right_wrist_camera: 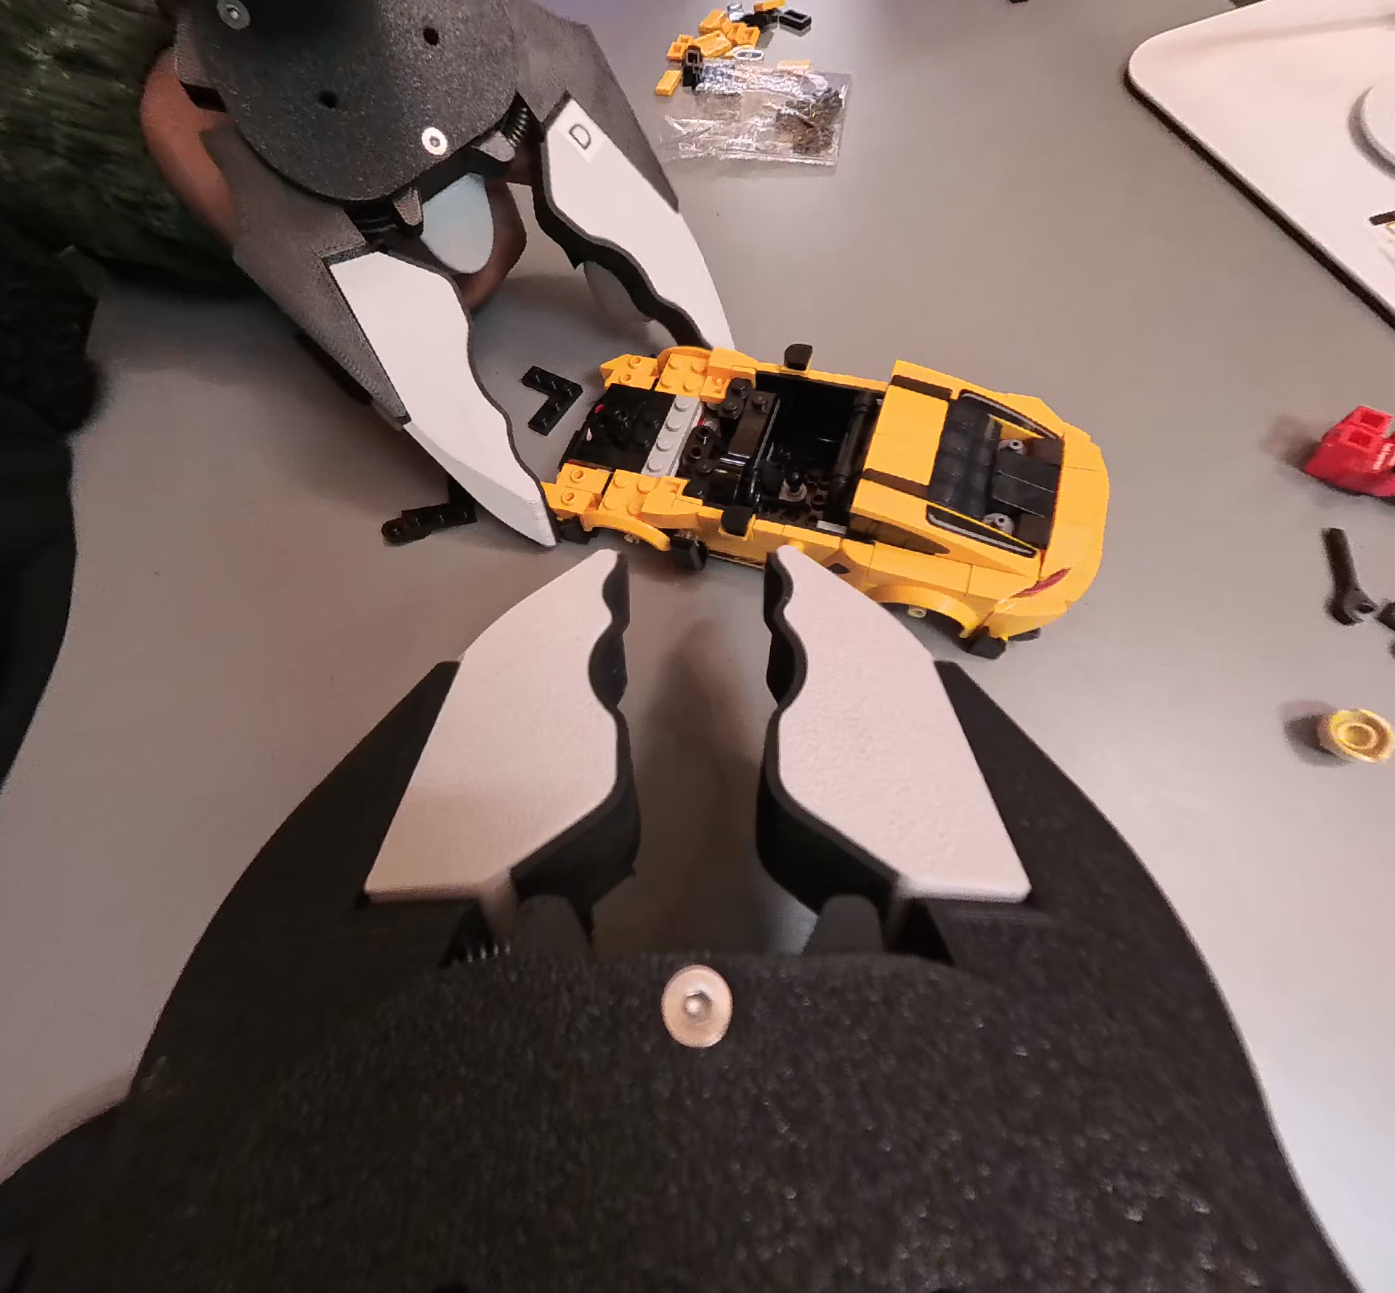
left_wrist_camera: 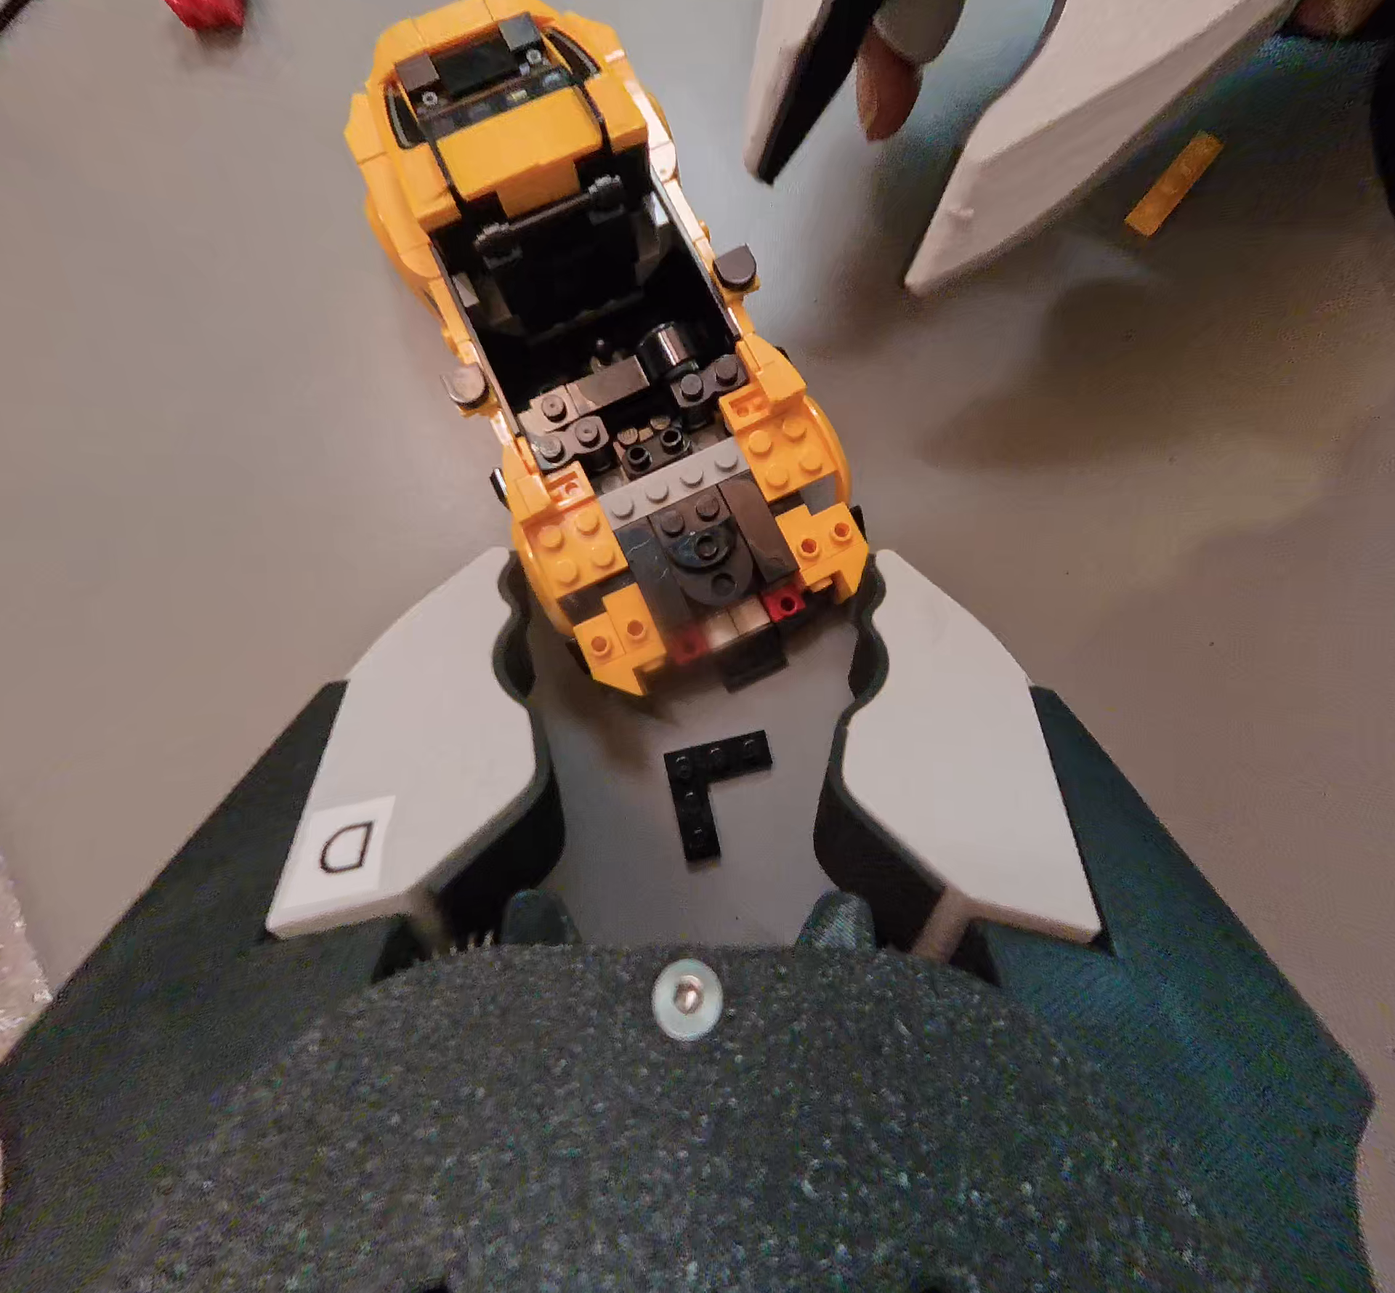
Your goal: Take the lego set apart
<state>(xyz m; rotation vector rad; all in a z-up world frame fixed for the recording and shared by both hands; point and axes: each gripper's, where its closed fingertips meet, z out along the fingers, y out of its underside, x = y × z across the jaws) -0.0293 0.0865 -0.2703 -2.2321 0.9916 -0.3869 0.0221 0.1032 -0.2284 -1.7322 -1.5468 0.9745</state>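
Observation:
A yellow lego car point(left_wrist_camera: 574, 260) stands on the grey table point(left_wrist_camera: 151, 426), its hood and roof stripped so black and grey inner bricks show. My left gripper point(left_wrist_camera: 693, 573) has a fingertip pressed against each side of the car's front end. In the right wrist view the left gripper point(right_wrist_camera: 634, 434) holds that same end of the car point(right_wrist_camera: 906, 441). My right gripper point(right_wrist_camera: 696, 562) is open and empty, its tips just short of the car's near side. It also shows in the left wrist view point(left_wrist_camera: 842, 226), raised to the right of the car.
A black L-shaped plate point(left_wrist_camera: 717, 788) lies between my left fingers, a black strip point(right_wrist_camera: 430, 520) beside them. A red piece point(right_wrist_camera: 1355, 452), black pieces point(right_wrist_camera: 1344, 577) and a yellow round piece point(right_wrist_camera: 1355, 732) lie right. Loose yellow bricks point(right_wrist_camera: 725, 41), a plastic bag point(right_wrist_camera: 762, 116) and a white tray point(right_wrist_camera: 1245, 147) lie beyond. One gripper's finger ends stand about 7 centimeters off the other's.

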